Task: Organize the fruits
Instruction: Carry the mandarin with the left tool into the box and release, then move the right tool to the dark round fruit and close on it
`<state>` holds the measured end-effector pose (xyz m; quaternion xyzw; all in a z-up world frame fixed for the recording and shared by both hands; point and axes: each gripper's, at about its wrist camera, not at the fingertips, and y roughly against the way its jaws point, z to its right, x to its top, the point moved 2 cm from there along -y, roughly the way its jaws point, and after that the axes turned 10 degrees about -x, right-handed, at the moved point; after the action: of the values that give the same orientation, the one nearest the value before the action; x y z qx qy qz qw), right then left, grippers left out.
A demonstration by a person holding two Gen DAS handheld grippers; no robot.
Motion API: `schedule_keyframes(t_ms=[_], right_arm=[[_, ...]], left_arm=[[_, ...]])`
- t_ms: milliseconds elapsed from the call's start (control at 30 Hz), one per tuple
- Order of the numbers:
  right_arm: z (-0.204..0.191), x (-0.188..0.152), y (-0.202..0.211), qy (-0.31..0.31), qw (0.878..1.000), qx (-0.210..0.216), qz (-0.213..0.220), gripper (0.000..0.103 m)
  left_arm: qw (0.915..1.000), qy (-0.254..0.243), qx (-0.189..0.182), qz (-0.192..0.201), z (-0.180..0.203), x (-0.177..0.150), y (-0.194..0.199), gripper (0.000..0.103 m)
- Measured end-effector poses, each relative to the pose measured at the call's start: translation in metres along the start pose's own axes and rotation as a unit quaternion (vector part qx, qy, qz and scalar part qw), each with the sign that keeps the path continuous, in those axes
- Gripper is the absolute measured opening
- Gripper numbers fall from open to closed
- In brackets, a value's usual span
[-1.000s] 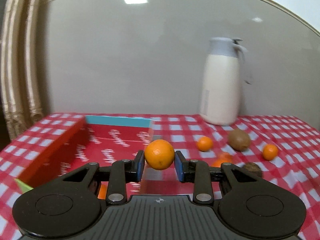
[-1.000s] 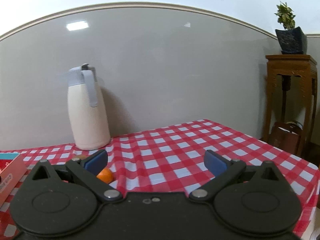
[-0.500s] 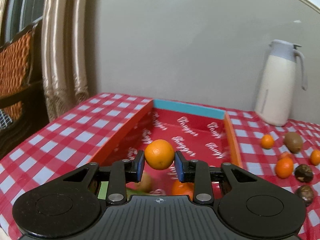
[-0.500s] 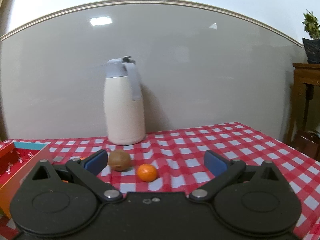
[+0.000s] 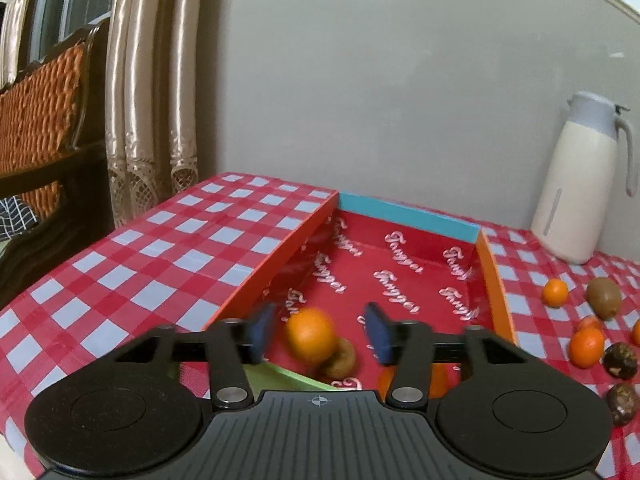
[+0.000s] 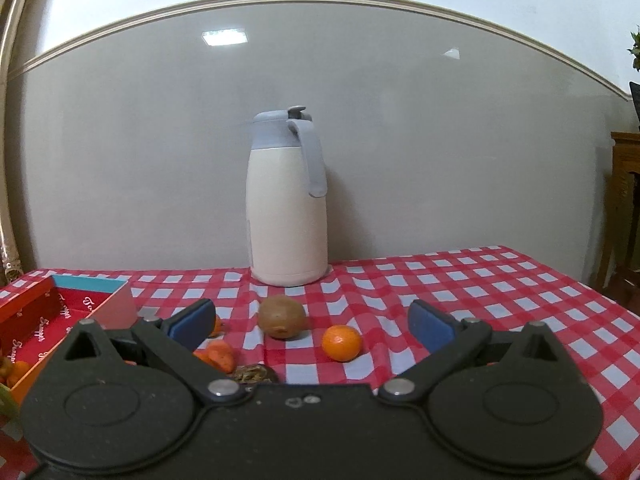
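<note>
My left gripper (image 5: pixel 318 334) is open over the near end of the red box (image 5: pixel 404 276). An orange (image 5: pixel 311 335) is blurred between its pads, touching neither, above a kiwi (image 5: pixel 340 360) lying in the box. More fruit lies on the cloth right of the box: a small orange (image 5: pixel 555 293), a kiwi (image 5: pixel 604 298), another orange (image 5: pixel 586 347) and dark fruits (image 5: pixel 620 360). My right gripper (image 6: pixel 312 326) is open and empty above the cloth, facing a kiwi (image 6: pixel 282 317) and an orange (image 6: pixel 342 343).
A cream jug with a grey lid (image 6: pixel 287 204) stands at the back against the wall; it also shows in the left wrist view (image 5: pixel 580 184). The red checked tablecloth (image 5: pixel 160 248) ends at the left near curtains (image 5: pixel 152 88) and a chair (image 5: pixel 40 120).
My left gripper moved over the box and opened, letting go of the orange, which is dropping. My right gripper swung left toward the loose fruit and stayed open.
</note>
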<state>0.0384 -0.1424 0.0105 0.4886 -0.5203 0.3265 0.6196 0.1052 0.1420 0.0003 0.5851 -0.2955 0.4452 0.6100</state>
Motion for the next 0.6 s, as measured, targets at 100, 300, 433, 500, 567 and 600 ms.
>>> schedule_keyframes(t_ms=[100,300,433,500,567,600], right_arm=[[0.001,0.0,0.0,-0.002,1.0,-0.001,0.0,0.103],[0.004,0.0,-0.001,-0.005,1.0,-0.006,0.0,0.103],[0.007,0.0,0.0,-0.007,1.0,-0.01,0.001,0.103],[0.009,0.0,0.0,-0.008,1.0,-0.011,0.001,0.103],[0.01,0.0,0.0,-0.008,1.0,-0.012,0.001,0.103],[0.011,-0.001,0.001,-0.008,1.0,-0.013,0.001,0.103]], left_arm=[[0.9998,-0.004,0.012,0.017,0.0,0.001,0.007,0.08],[0.9995,0.003,0.013,0.029,-0.004,0.002,0.015,0.086],[0.9994,0.001,0.013,0.033,-0.003,0.002,0.022,0.091],[0.9993,-0.002,0.012,0.037,-0.002,0.002,0.026,0.096],[0.9991,-0.008,0.012,0.041,0.0,0.002,0.03,0.099],[0.9989,-0.012,0.011,0.043,0.002,0.002,0.032,0.1]])
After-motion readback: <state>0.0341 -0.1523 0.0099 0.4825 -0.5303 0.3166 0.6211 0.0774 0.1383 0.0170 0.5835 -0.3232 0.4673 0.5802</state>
